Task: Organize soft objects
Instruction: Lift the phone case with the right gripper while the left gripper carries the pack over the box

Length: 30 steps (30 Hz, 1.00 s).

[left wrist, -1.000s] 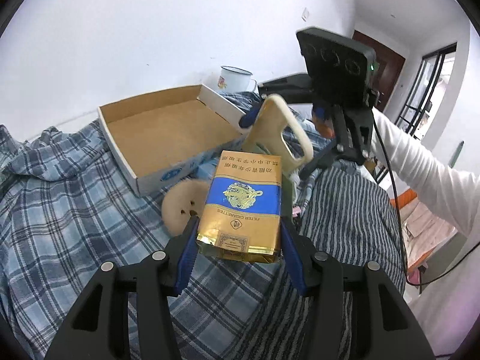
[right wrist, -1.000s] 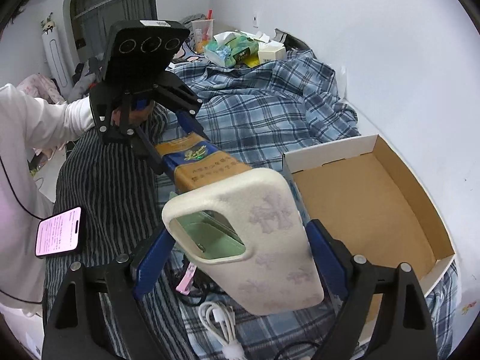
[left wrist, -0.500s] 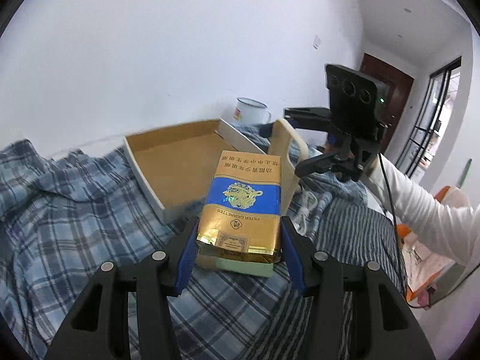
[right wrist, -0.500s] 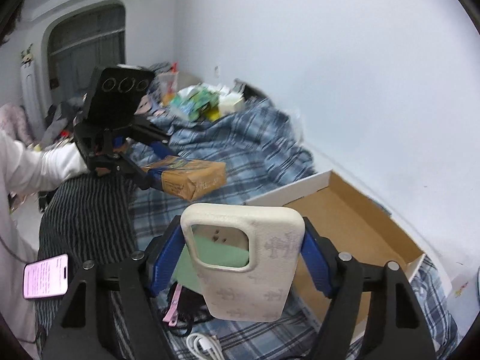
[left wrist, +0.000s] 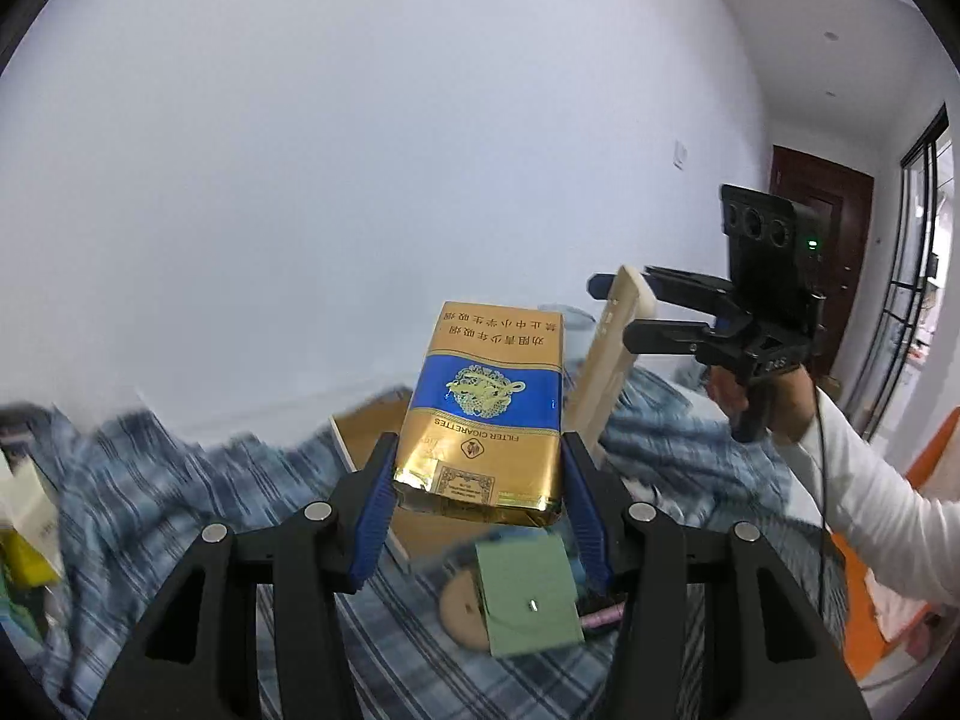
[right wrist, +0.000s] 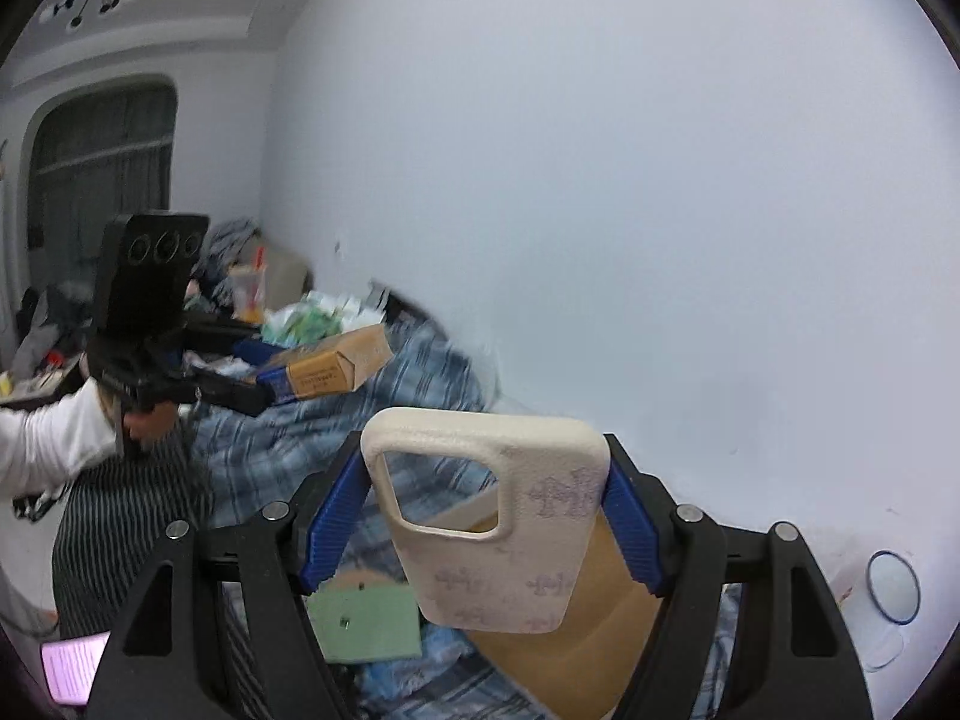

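Note:
My left gripper (left wrist: 477,480) is shut on a gold and blue cigarette pack (left wrist: 486,402), held up above the bed. In the right wrist view that gripper (right wrist: 264,372) and its pack (right wrist: 330,363) hang at the left. My right gripper (right wrist: 486,516) is shut on a cream phone case (right wrist: 528,570), blue pads pressing on both of its edges. From the left wrist view the case (left wrist: 612,354) shows edge-on in the right gripper (left wrist: 627,309). An open cardboard box (right wrist: 600,648) lies below, partly hidden by both held things.
A blue plaid blanket (left wrist: 180,480) covers the bed. A green pouch (left wrist: 528,588) and a round beige puff (left wrist: 459,612) lie below the left gripper. A lit phone (right wrist: 72,669) rests on striped cloth (right wrist: 120,528). A blue-rimmed cup (right wrist: 894,588) stands by the wall.
Both grippers have risen and tipped upward with the pack and the case. The bed and box have sunk low in both views, and the white wall fills most of each.

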Each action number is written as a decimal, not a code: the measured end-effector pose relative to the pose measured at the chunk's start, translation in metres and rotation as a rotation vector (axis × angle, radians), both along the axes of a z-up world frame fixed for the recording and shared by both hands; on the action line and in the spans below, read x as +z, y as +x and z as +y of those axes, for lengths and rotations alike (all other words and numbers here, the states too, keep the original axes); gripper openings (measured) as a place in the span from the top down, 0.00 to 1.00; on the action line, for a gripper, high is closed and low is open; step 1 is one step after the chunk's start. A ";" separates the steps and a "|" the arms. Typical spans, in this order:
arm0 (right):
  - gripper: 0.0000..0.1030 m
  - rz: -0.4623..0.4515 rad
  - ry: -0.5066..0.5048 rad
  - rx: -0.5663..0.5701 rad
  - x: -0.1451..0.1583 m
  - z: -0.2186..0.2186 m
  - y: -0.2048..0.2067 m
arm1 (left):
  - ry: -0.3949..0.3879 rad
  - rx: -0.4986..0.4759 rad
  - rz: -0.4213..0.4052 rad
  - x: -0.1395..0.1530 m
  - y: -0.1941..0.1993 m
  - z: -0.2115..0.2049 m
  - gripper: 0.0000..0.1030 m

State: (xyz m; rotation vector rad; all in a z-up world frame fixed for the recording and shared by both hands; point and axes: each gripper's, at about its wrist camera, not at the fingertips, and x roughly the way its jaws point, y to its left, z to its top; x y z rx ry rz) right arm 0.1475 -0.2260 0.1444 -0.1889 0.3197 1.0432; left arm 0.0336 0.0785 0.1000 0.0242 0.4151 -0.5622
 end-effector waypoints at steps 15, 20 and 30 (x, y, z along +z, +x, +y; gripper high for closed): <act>0.29 -0.079 0.118 -0.226 0.063 -0.003 0.018 | -0.002 0.240 -0.137 0.047 0.047 -0.028 0.47; 0.29 -0.022 0.158 -0.267 0.058 -0.010 0.035 | 0.008 0.290 -0.180 0.052 0.067 -0.038 0.47; 0.29 0.099 0.114 -0.297 0.013 -0.002 0.073 | 0.031 0.298 -0.119 0.006 0.120 -0.049 0.47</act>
